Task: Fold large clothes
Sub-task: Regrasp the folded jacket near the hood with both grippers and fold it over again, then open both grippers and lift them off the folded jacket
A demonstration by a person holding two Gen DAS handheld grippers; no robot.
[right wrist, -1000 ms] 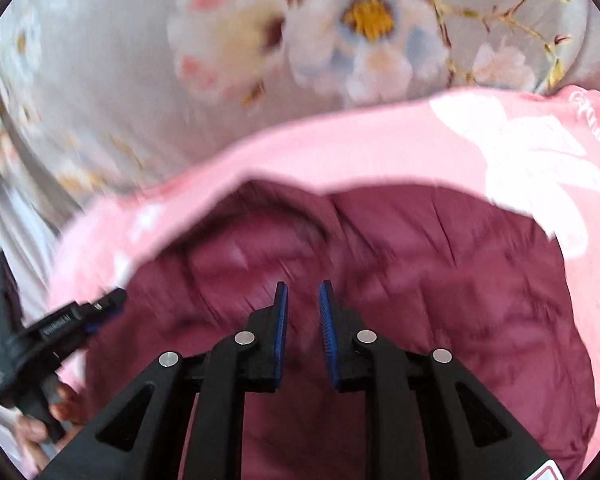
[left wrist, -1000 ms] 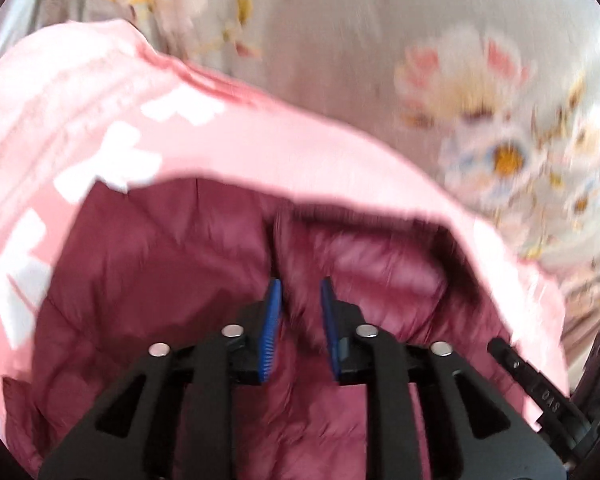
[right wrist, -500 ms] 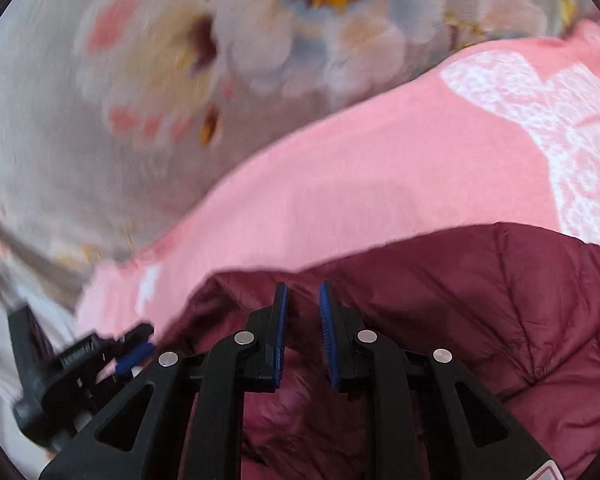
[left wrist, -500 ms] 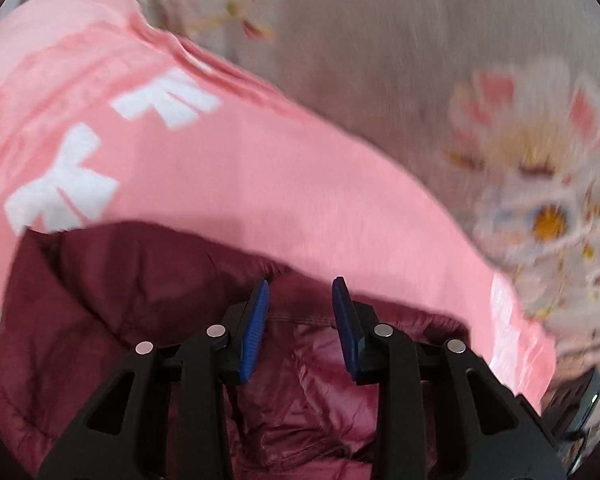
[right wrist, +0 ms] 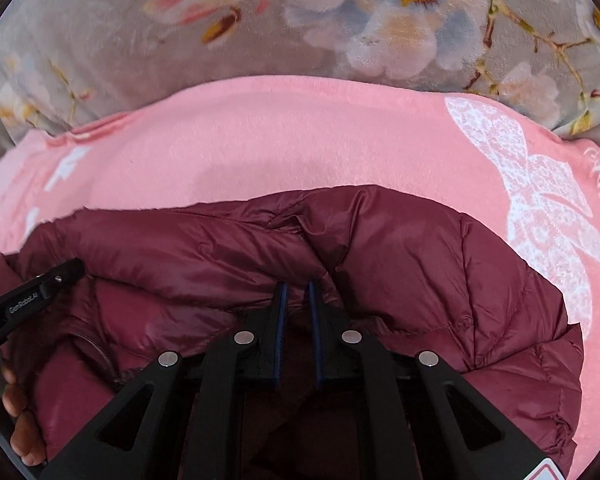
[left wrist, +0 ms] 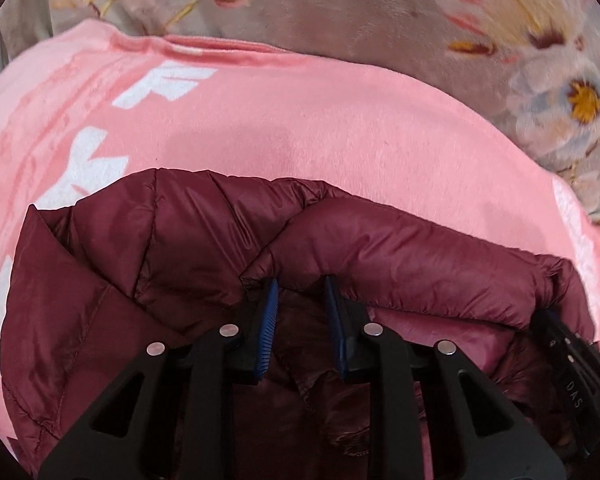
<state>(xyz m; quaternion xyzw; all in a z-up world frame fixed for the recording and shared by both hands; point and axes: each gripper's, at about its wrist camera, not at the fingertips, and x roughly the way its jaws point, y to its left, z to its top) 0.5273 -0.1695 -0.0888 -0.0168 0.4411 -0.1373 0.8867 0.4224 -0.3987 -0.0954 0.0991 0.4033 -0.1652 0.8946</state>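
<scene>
A maroon quilted puffer jacket [left wrist: 380,256] lies on a pink blanket, its folded edge bulging in front of both grippers; it also shows in the right wrist view [right wrist: 380,248]. My left gripper [left wrist: 300,292] has its blue pads a little apart, with the jacket's rolled edge at the tips and dark fabric between them. My right gripper [right wrist: 296,292] has its pads closer together, pinching a fold of the jacket. The other gripper shows at the right edge of the left view [left wrist: 572,364] and at the left edge of the right view [right wrist: 32,296].
The pink blanket [left wrist: 320,120] with white lettering covers the surface; in the right wrist view [right wrist: 300,140] it carries a white lace bow print [right wrist: 540,184]. A grey floral bedspread [right wrist: 260,20] lies beyond it. A hand [right wrist: 16,420] shows at the lower left.
Both grippers have carried the jacket's edge forward and down over itself, so more pink blanket shows beyond it. The left gripper's pads have spread slightly wider.
</scene>
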